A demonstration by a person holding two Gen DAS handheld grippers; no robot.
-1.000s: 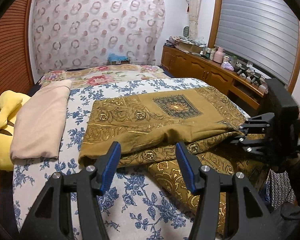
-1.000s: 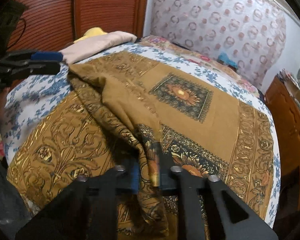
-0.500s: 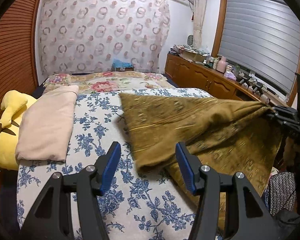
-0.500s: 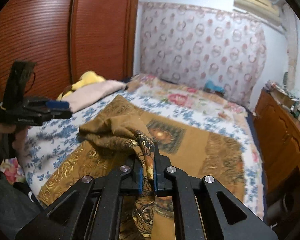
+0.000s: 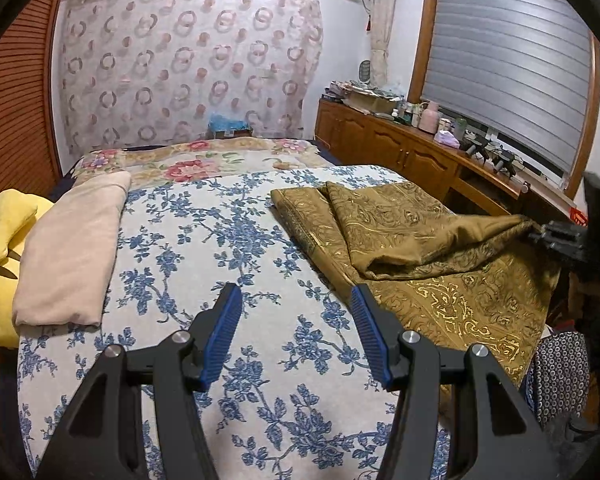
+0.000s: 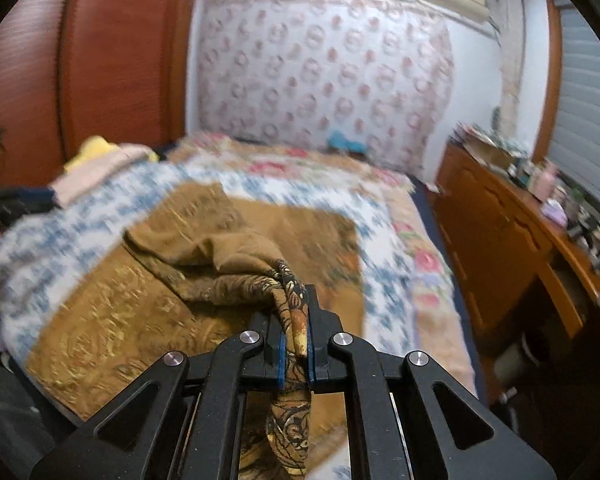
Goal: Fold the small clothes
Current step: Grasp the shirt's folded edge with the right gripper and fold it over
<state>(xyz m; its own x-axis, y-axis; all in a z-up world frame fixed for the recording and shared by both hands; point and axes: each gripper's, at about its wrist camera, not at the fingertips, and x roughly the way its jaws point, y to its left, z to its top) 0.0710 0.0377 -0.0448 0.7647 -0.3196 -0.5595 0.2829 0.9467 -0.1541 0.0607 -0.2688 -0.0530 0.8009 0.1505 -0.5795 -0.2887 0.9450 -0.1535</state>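
The bed (image 5: pixel 228 240) is filling the left wrist view, its blue-flowered white sheet (image 5: pixel 204 264) running from the near edge up to a rose-patterned cover (image 5: pixel 188 160) at the far end. The brown-and-gold cloth (image 5: pixel 440 256) is lying across the right side of the bed, its near edge hanging over the side, and one layer is being drawn up off the flat part into a loose ridge leading to the right. That ridge is ending at the right tool (image 5: pixel 540 236), which is showing at the right edge of the left wrist view, just above the cloth. From the right wrist view, the cloth (image 6: pixel 204 264) is bunching up in a soft heap in front of the camera, and a twisted strand of it is passing between the blue pads (image 6: pixel 309 354) of the right tool (image 6: pixel 294 344), which is clamping tight on it while the loose tail is dangling below. That view is blurring over the bedding. A folded beige cloth (image 5: pixel 72 248) is sitting on the left side of the bed, well apart from the brown one, with a yellow plush toy (image 5: pixel 4 240) tucked just beside it. A wooden cabinet (image 5: pixel 400 152) along the right wall is carrying small clutter. The left tool (image 5: pixel 296 328) is hovering over bare sheet, its blue pads (image 5: pixel 224 328) spread wide with nothing between them, the right pad just beside the cloth's near left edge
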